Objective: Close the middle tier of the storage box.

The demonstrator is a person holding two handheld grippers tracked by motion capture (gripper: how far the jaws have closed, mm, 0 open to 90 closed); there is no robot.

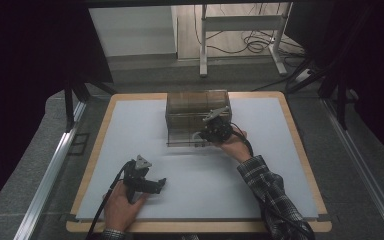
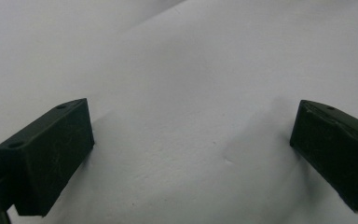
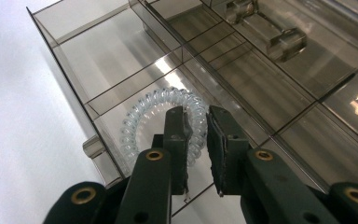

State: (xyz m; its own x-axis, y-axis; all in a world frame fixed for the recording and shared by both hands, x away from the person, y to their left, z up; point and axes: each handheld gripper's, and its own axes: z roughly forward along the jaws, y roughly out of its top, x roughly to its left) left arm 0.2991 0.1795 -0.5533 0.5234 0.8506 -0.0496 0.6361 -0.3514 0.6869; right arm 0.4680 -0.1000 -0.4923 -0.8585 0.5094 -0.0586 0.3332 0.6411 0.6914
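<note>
A smoky clear drawer cabinet (image 1: 190,107) stands at the back middle of the white mat (image 1: 130,130). Its lowest drawer (image 3: 70,88) is pulled out. A clear spiral hair tie (image 3: 135,126) hangs over a compartment of that drawer, and my right gripper (image 3: 196,114) is shut on its right side. In the high view the right gripper (image 1: 203,136) sits at the cabinet's front right. My left gripper (image 1: 161,184) rests low over the mat at the front left. Seen from the left gripper (image 2: 191,135) itself, the jaws stand wide open with only bare mat between them.
The mat lies on a wooden board (image 1: 300,145) with free room on both sides of the cabinet. The drawers above have clear handles (image 3: 265,28). Dark curtains and a metal rail (image 1: 50,175) flank the table.
</note>
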